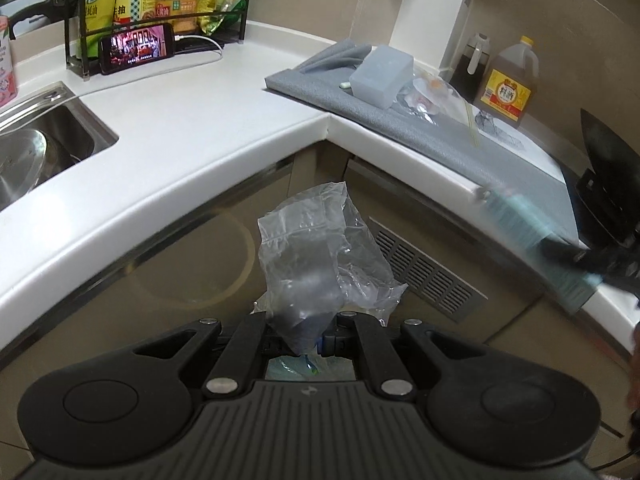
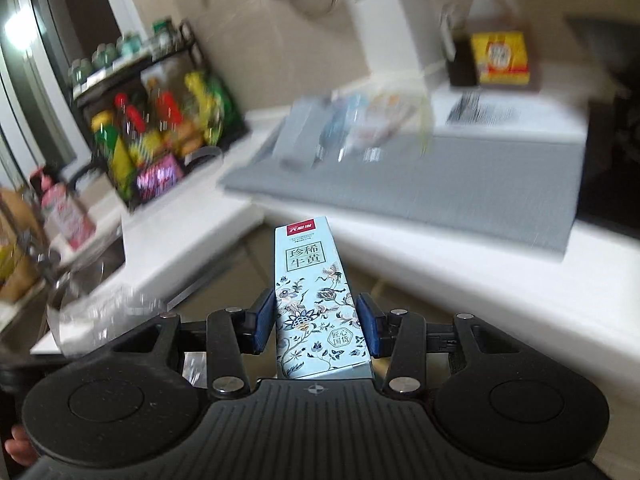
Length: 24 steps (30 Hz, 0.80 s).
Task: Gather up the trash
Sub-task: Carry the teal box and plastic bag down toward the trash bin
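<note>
Nearest the lens, my left gripper (image 1: 306,330) has its fingers pressed together on a crumpled clear plastic bag (image 1: 316,256), which stands up from them in front of the beige cabinet door (image 1: 160,280) below the corner of the white worktop (image 1: 192,128). My right gripper (image 2: 316,322) pinches a pale blue carton (image 2: 314,300) between its blue pads (image 2: 264,320); the carton juts forward, off the worktop, printed with flowers and birds, a red band at its far end, the boxed characters 珍稀牛黄, and a round seal reading 匠心国货. In the left view that same carton appears as a blur at the right edge.

Far right on the worktop, a grey mat (image 1: 400,120) carries a pale block (image 1: 380,76) and, just beside it, a heap of clear wrappers (image 1: 428,96). Beyond the mat stands an amber jug (image 1: 510,84) with a yellow cap and a yellow label; its characters are too small to read. Far left, a black wire rack (image 1: 160,12) holds sauce bottles, one showing 生抽. A phone (image 1: 138,47) with its screen lit leans against the rack. The steel sink (image 1: 44,136) lies at the left.
</note>
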Each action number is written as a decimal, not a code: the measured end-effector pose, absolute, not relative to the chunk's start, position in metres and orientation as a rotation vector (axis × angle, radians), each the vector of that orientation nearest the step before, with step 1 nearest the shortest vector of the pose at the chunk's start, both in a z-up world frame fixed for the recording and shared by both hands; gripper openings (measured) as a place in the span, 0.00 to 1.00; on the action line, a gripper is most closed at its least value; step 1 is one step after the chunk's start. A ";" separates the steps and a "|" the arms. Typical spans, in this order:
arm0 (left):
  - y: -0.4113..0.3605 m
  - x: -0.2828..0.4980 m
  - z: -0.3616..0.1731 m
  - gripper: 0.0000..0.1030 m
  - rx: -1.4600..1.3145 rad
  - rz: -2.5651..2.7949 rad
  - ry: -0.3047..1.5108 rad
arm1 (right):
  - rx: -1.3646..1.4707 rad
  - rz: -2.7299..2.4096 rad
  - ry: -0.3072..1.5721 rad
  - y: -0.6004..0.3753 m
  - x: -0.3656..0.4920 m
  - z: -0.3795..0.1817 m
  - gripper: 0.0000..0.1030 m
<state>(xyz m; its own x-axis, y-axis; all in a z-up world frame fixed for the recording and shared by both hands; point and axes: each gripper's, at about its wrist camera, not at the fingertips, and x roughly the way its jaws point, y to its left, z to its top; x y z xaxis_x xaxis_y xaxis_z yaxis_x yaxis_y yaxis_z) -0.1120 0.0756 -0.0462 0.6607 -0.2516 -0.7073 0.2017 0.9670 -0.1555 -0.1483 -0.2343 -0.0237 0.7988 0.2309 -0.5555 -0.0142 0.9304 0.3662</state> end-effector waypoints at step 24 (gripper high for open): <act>0.075 -0.109 -0.056 0.05 -0.062 -0.279 0.839 | 0.310 0.214 0.770 -0.191 -0.145 -0.055 0.45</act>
<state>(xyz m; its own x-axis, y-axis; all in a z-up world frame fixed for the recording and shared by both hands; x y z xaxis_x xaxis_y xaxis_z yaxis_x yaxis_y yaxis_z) -0.1092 0.0754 -0.0558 0.6342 -0.2680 -0.7252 0.2195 0.9618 -0.1635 -0.1453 -0.1912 -0.0547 0.6998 0.3009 -0.6479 -0.0767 0.9334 0.3507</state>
